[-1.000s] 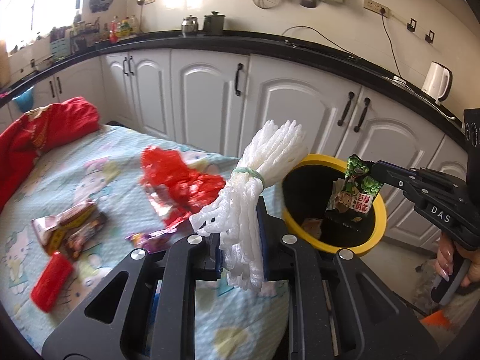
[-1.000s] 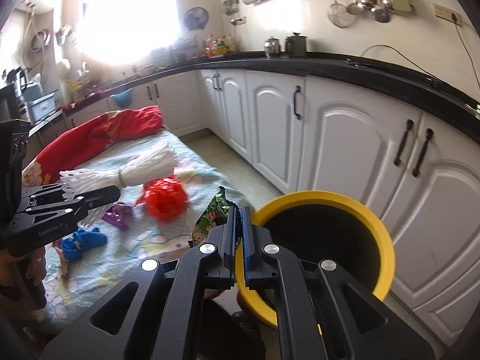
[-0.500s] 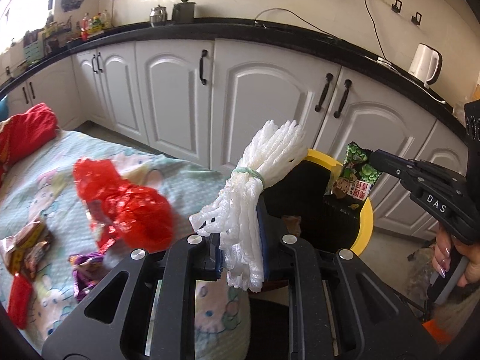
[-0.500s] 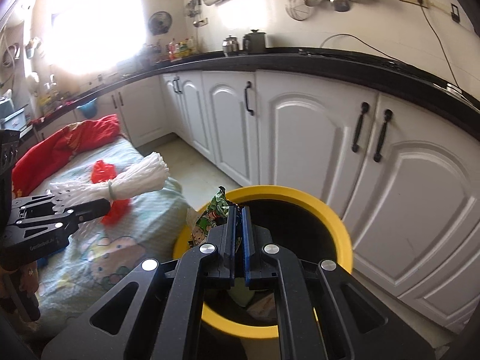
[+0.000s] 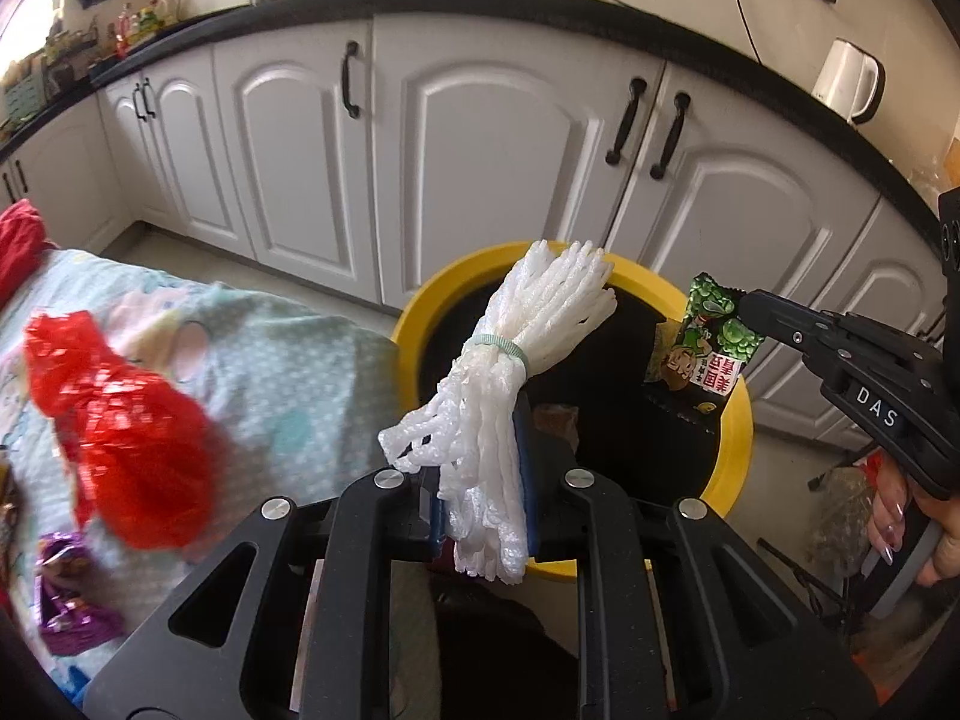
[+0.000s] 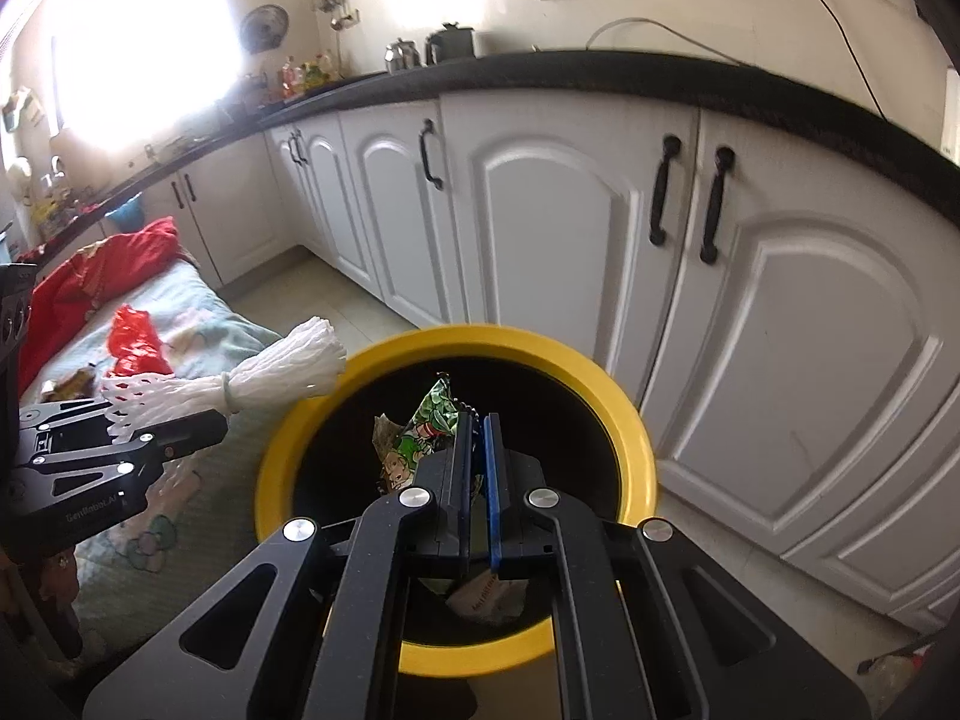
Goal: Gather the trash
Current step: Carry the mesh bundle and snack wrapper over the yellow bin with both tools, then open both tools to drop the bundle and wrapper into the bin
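My left gripper (image 5: 480,468) is shut on a white foam net bundle (image 5: 516,372) tied with a pale green band; its top reaches over the near rim of the yellow-rimmed black bin (image 5: 414,324). My right gripper (image 6: 475,420) is shut on a green snack wrapper (image 6: 429,420) and holds it over the bin's opening (image 6: 636,420). In the left wrist view the right gripper (image 5: 747,306) comes in from the right with the wrapper (image 5: 705,342) hanging above the bin. The right wrist view shows the left gripper (image 6: 204,420) and the foam net (image 6: 282,372) at the bin's left rim.
A table with a light blue cartoon cloth (image 5: 288,372) stands left of the bin, carrying a crumpled red plastic bag (image 5: 120,438) and a purple wrapper (image 5: 66,600). White cabinets (image 5: 480,138) run behind the bin. Some trash (image 6: 486,597) lies inside the bin. A hand (image 5: 900,516) holds the right gripper.
Both grippers have moved from over the table toward the bin and dipped lower. The wrapper now hangs above the bin's opening and the foam net reaches its rim.
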A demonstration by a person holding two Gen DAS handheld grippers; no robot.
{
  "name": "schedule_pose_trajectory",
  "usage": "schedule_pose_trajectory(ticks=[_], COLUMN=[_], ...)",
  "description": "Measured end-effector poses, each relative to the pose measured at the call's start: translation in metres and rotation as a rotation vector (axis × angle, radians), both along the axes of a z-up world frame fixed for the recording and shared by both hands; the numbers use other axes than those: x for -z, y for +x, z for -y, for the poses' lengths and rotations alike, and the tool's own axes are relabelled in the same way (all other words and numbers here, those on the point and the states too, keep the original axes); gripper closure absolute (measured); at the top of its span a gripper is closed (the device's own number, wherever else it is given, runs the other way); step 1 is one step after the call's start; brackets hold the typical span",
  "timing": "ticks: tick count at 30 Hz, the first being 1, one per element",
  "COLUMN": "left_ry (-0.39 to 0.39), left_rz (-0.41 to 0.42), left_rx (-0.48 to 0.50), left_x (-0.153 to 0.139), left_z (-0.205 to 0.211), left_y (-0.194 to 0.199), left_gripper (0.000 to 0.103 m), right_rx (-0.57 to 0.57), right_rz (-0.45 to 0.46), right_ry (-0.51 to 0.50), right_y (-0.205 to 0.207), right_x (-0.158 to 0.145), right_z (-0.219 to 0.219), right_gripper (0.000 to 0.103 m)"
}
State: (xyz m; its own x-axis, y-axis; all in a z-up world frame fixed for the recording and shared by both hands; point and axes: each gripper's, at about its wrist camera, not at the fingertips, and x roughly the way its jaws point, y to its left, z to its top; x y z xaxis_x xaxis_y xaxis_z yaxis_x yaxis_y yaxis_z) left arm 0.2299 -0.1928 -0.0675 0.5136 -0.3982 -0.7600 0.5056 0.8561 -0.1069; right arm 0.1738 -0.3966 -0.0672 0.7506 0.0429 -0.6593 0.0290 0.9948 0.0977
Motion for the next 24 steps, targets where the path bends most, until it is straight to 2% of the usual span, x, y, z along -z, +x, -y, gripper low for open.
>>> schedule_pose_trajectory(ticks=[20,22,24], left_ry=[0.017,0.015,0.012], left_rz=[-0.089,-0.089,-0.091], left_rx=[0.04,0.042,0.041], left_x=[0.037,0.037,0.038], left_z=[0.029,0.029,0.028], left_y=[0.016,0.017,0.016], left_gripper=[0.089,0.08,0.076], right_rx=[0.065,0.07,0.067], right_rz=[-0.083,-0.082,-0.085], right_ry=[0.022,0.017,0.021], right_y=[0.013,0.012,0.012], right_x=[0.036,0.036,0.036], right_z=[0.022,0.023,0.024], right_gripper=[0.098,0.095,0.091])
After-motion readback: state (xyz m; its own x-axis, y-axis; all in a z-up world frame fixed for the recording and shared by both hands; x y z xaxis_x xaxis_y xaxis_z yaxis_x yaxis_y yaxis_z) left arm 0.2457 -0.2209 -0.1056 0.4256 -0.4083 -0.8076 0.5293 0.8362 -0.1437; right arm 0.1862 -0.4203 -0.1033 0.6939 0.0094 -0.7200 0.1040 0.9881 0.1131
